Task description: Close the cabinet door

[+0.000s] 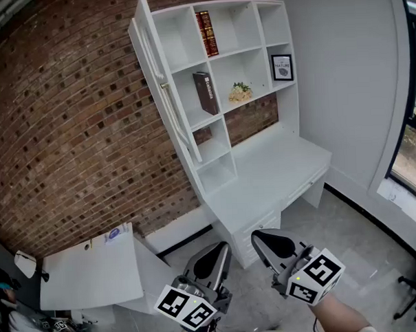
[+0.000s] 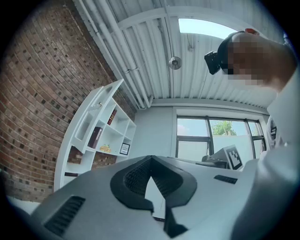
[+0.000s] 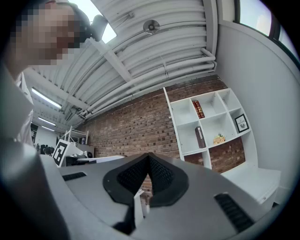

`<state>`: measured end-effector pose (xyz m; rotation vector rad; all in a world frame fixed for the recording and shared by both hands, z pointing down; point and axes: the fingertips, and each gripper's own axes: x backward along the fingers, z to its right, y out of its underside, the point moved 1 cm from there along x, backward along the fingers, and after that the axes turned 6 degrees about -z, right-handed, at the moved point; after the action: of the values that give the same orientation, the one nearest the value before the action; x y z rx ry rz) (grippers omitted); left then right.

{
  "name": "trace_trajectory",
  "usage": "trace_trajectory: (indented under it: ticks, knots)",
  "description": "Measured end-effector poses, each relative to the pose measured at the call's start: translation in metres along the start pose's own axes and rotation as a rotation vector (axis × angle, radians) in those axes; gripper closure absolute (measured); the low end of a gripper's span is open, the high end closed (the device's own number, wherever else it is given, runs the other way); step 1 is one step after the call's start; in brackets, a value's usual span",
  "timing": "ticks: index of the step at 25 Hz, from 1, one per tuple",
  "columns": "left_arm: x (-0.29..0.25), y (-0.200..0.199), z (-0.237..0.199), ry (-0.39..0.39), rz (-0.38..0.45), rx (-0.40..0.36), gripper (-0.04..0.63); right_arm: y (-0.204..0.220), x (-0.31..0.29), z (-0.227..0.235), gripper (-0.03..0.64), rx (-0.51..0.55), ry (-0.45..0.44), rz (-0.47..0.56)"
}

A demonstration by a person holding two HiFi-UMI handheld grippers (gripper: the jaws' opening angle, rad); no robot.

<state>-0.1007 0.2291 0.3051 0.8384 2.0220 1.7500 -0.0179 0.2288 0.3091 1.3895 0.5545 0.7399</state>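
Pausing short of open door (image 1: 165,88), both claws shut and empty.

Head view: holds left gripper (image 1: 215,254) and right gripper (image 1: 265,242) low, side by side, well apart from door swung out off left edge of shelf (image 1: 178,36); probably only approaching. Left gripper view: shows tips pressed together, nothing between, shelf far off. Right gripper view: shows same narrow, empty pinch facing shelf, likely set for pushing, not grasping.

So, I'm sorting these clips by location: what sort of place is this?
Probably a study corner in an industrial-style room: a white desk with a shelf unit holding books and a framed picture, a bare brick wall behind, and a ribbed ceiling with exposed pipes.
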Motion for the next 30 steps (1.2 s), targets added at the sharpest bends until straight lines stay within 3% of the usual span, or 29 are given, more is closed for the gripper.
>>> trace_trajectory:
  ticks: [12, 20, 30]
  knots:
    - [-0.006, -0.005, 0.013, -0.021, 0.003, -0.036, 0.583, -0.008, 0.017, 0.008, 0.600, 0.000, -0.012, 0.002]
    - [0.000, 0.007, -0.006, -0.140, -0.001, -0.050, 0.583, 0.002, 0.045, 0.054, 0.598, -0.057, 0.053, 0.014]
    - [-0.016, 0.006, 0.006, -0.180, -0.012, -0.079, 0.583, 0.004, 0.053, 0.063, 0.598, -0.064, -0.021, 0.017]
